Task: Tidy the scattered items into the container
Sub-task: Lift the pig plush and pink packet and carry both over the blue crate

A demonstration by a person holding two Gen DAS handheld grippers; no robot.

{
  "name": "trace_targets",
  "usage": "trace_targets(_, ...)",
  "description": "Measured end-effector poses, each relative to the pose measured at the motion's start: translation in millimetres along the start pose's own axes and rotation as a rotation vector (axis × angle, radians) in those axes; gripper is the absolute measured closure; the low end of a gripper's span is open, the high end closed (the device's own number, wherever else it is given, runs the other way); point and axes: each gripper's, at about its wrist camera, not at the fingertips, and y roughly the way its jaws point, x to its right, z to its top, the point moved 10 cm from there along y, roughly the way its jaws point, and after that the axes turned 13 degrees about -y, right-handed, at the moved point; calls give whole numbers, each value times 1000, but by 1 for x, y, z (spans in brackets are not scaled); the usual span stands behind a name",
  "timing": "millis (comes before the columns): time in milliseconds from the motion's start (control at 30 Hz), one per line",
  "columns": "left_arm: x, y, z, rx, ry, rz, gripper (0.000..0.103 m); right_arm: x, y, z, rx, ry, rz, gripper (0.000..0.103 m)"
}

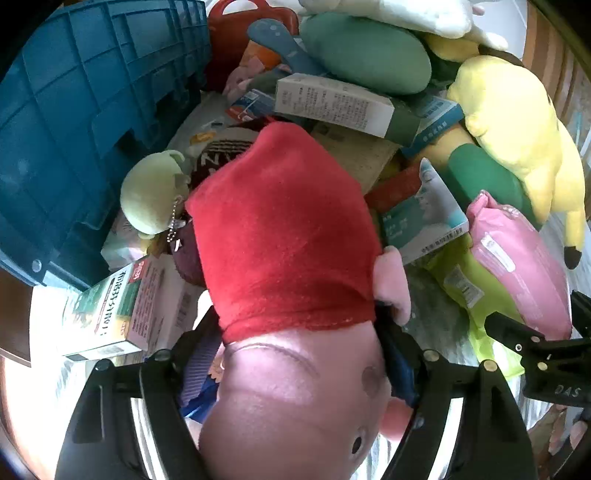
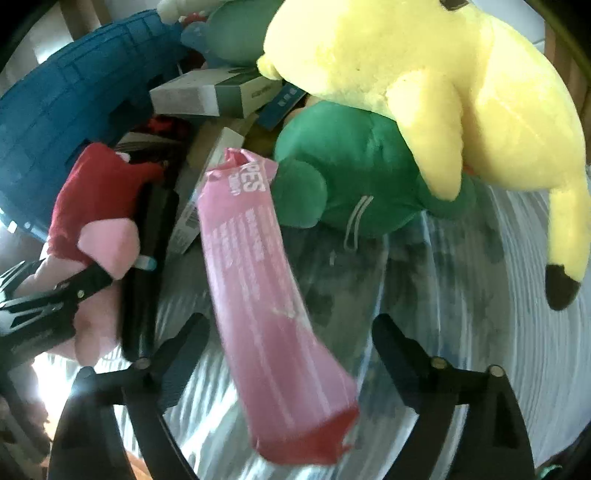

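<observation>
Lying between the wide-open right claw (image 2: pixel 290 332), the pink wipes pack (image 2: pixel 266 280) touches neither finger.

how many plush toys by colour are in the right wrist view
yellow plush: 1
dark green plush: 1
teal plush: 1
pink pig plush in a red dress: 1
total: 4
The white soft thing at the top edge is too cut off to count.

Fuzzy red-and-pink cloth plush (image 1: pixel 284 236), glossy pink plastic wipes pack (image 2: pixel 266 291), ribbed blue plastic crate (image 1: pixel 74 110)
</observation>
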Motion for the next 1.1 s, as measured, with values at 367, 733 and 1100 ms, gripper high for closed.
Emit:
trace_targets(367,5,-32,6,60,11,-28,38,-25,-27,8,61,-32,-57,69)
trace_targets(733,9,-111,38,187,24,-99,38,-27,-105,59,169,-57,-123,71)
trace_targets(1100,11,-128,32,184,8,-97,38,-12,-111,54,143,-76,-96,74)
